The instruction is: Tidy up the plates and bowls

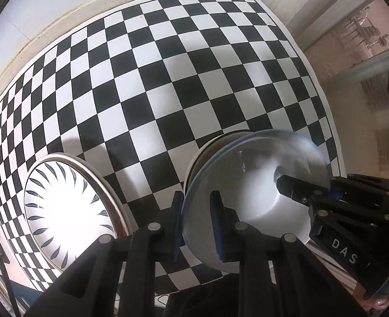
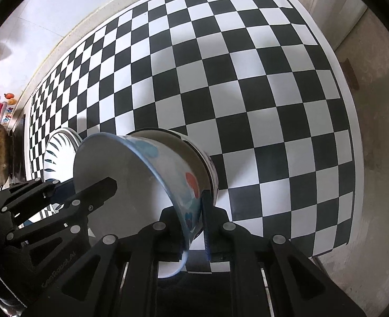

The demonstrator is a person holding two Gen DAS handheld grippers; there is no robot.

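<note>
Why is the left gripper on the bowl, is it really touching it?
Touching. The left wrist view shows the left gripper with its blue pads pinching the bowl's rim from both sides.

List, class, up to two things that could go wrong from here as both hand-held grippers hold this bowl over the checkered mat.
1. The bowl is pinched only at its thin rim by the left hand-held gripper and right hand-held gripper; it could slip.
2. It is tilted over another bowl; lowered unevenly, they might knock.
</note>
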